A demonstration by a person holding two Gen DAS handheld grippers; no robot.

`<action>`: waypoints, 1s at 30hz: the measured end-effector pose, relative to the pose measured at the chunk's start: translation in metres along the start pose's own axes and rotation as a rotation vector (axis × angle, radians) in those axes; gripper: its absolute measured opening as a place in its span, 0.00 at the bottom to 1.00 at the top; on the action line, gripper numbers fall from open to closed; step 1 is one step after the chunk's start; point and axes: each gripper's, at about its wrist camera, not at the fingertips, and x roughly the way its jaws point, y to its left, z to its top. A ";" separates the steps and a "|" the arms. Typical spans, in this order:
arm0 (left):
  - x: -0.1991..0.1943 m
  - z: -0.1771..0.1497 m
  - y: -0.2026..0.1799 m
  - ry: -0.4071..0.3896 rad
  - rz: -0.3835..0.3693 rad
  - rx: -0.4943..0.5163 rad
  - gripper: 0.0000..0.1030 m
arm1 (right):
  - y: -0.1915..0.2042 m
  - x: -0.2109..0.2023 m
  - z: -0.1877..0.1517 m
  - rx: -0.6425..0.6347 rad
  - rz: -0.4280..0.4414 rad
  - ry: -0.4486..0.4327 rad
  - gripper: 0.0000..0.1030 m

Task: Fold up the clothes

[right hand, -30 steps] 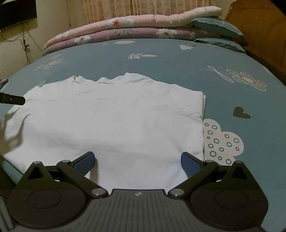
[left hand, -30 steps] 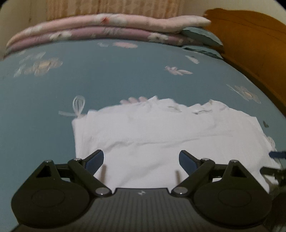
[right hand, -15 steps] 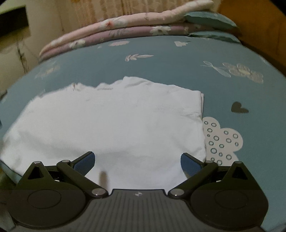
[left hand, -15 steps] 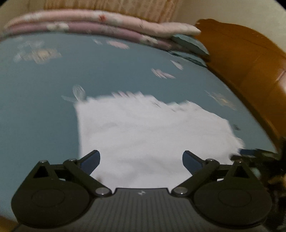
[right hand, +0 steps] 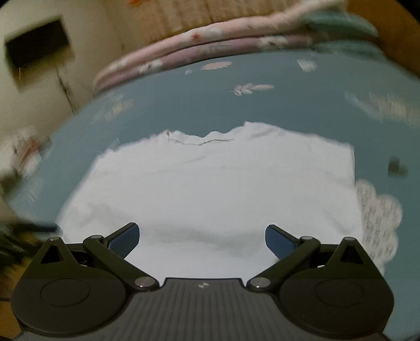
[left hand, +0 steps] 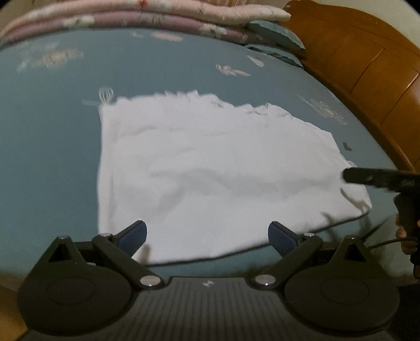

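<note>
A white garment [left hand: 210, 170] is laid out flat on the blue bed sheet [left hand: 52, 147], folded into a rough rectangle, with its ragged collar edge turned toward the stacked pink quilts [left hand: 136, 15] at the far side of the bed. Compared with a second ago, both grippers have been drawn back from the garment toward its near edge, and more of the cloth is now taken in by each view. The left gripper [left hand: 207, 236] is held with its jaws wide apart, a little wider than a second ago, and nothing is caught between them; the right gripper [right hand: 202, 240] is likewise spread open and empty above the garment's near edge. In the left view the right gripper is seen as a dark bar at the garment's right corner, and whether the cloth is touched there cannot be told. The cloth appears released, so a fold is judged complete and a fresh grasp at the near edge probably comes next.
</note>
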 end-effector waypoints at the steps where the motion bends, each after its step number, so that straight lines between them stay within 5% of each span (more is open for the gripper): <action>1: -0.002 0.000 -0.001 -0.003 0.000 0.004 0.96 | 0.012 0.007 -0.001 -0.056 -0.055 -0.002 1.00; 12: -0.005 -0.010 0.002 0.011 0.045 0.035 0.96 | 0.064 0.047 -0.040 -0.250 -0.157 0.128 1.00; 19: -0.005 -0.013 0.006 -0.002 0.040 0.037 0.96 | 0.039 0.024 -0.025 -0.154 -0.234 0.041 1.00; 25: -0.005 -0.014 0.007 -0.001 0.039 0.040 0.96 | 0.019 0.039 -0.042 -0.098 -0.256 0.150 1.00; 30: -0.003 -0.012 0.004 0.005 0.046 0.056 0.96 | 0.013 0.027 -0.044 -0.053 -0.202 0.139 1.00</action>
